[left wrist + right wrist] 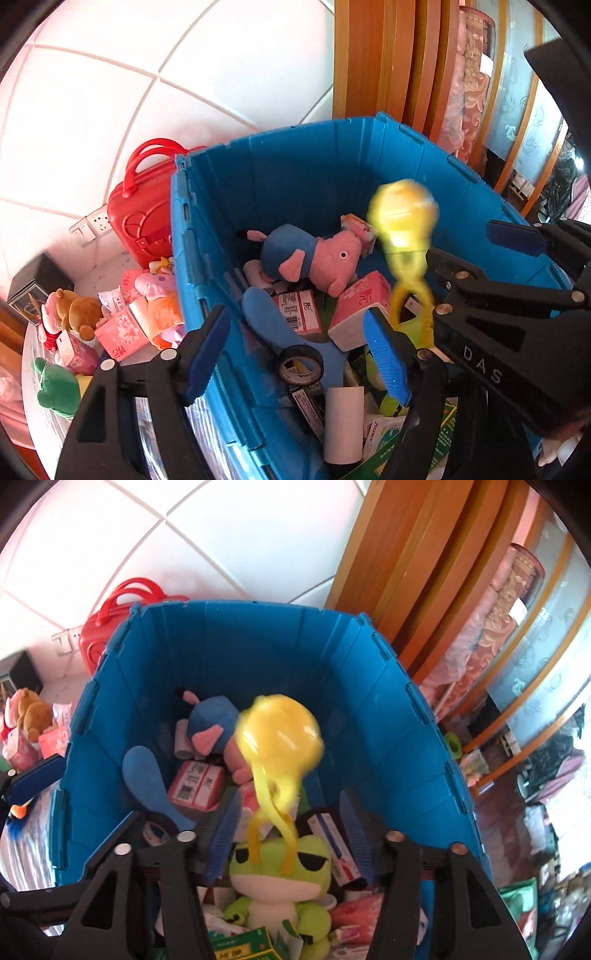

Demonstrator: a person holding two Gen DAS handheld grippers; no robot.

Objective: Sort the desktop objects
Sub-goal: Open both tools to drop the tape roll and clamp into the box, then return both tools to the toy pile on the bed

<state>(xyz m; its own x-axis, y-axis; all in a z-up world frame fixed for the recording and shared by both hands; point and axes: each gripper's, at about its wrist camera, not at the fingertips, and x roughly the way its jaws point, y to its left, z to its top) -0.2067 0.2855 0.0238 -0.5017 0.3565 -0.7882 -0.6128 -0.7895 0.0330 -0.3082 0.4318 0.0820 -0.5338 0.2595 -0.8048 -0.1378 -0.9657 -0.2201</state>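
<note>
- right gripper (291, 834) is hanging over the open blue plastic crate (388, 716), fingers released, blue pads apart and gripping nothing
- blurred yellow plastic toy with a round head and looped handles (279, 738) is sitting in mid-air just ahead of the right gripper's pads, above the crate contents, touching neither pad
- left gripper (295, 350) is straddling the crate's near-left wall, fingers released, nothing between the pads
- pink pig plush in a blue shirt (314, 258) is lying inside the crate by the far wall
- light green frog plush (280, 882) is sitting in the crate under the right gripper
- black tape roll (301, 365), pink tissue packs and small cartons are filling the crate floor
- red plastic case with handles (144, 214) is standing left of the crate
</note>
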